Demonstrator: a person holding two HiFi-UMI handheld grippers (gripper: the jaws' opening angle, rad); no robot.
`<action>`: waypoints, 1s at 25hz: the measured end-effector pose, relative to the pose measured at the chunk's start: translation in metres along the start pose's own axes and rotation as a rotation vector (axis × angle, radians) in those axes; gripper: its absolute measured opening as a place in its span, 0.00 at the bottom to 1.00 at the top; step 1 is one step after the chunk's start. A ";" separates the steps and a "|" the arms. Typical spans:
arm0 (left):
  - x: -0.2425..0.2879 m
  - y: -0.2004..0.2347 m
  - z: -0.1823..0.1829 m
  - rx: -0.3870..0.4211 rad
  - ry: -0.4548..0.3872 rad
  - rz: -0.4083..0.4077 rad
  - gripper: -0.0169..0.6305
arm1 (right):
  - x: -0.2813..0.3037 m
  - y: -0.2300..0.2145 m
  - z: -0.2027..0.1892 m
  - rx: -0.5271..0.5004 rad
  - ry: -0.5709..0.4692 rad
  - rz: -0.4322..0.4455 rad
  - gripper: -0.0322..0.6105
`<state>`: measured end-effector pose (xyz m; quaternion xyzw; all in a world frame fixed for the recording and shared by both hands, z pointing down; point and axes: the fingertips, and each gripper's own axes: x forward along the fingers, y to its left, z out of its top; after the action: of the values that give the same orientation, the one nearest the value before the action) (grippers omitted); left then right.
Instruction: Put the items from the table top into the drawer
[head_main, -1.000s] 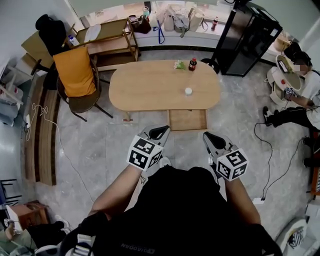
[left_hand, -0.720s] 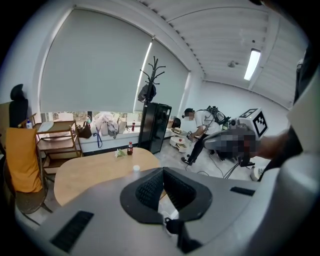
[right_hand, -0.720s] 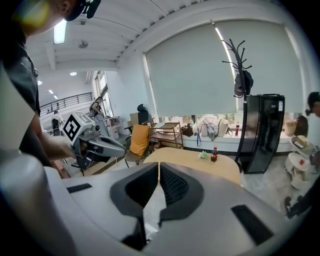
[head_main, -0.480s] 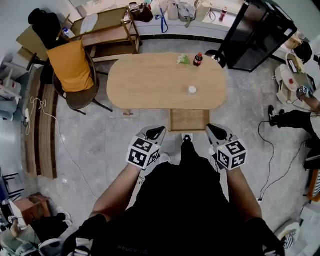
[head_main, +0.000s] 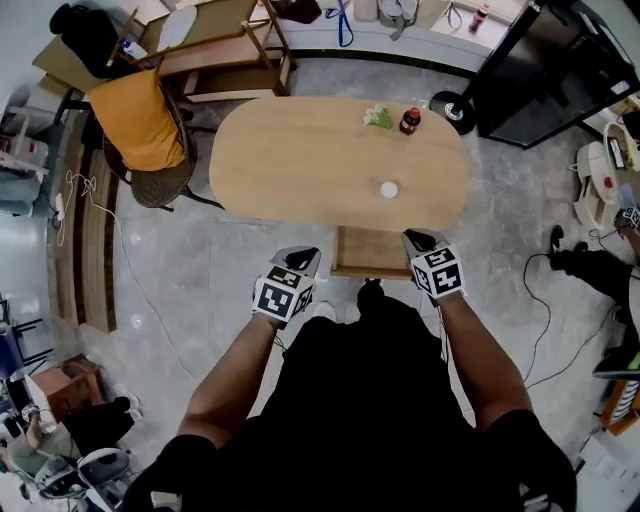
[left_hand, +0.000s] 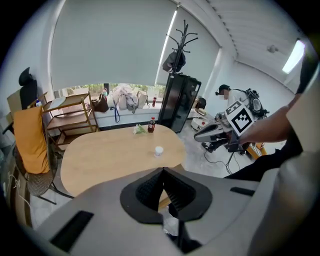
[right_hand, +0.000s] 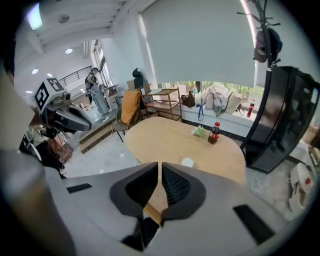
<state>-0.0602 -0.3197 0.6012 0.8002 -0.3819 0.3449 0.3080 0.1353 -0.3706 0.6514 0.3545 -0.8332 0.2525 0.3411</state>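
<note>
An oval wooden table carries a cola bottle, a small green packet beside it and a little white cup. An open wooden drawer sticks out under the table's near edge. My left gripper hangs just left of the drawer, jaws shut and empty. My right gripper is over the drawer's right corner, also shut with nothing held. In the left gripper view the cup lies beyond the closed jaws. The right gripper view shows bottle and cup past its jaws.
A chair draped in orange cloth stands at the table's left end, with a wooden shelf unit behind it. A black cabinet is at the far right. A seated person's legs and cables lie on the floor to the right.
Both grippers have moved forward and down to the table's near edge, the right one farther, now at the drawer. The table looms closer in the head view. Both jaws stayed shut.
</note>
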 end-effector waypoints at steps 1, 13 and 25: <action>0.010 0.004 -0.002 -0.013 0.027 0.011 0.03 | 0.016 -0.010 -0.005 -0.002 0.029 0.010 0.06; 0.082 0.025 -0.030 -0.179 0.199 0.060 0.03 | 0.189 -0.102 -0.042 -0.095 0.284 0.044 0.33; 0.085 0.035 -0.044 -0.294 0.230 0.100 0.03 | 0.262 -0.113 -0.056 -0.316 0.424 0.097 0.49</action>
<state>-0.0631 -0.3388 0.7018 0.6820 -0.4296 0.3894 0.4457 0.1077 -0.5132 0.9033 0.1956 -0.7884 0.2041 0.5464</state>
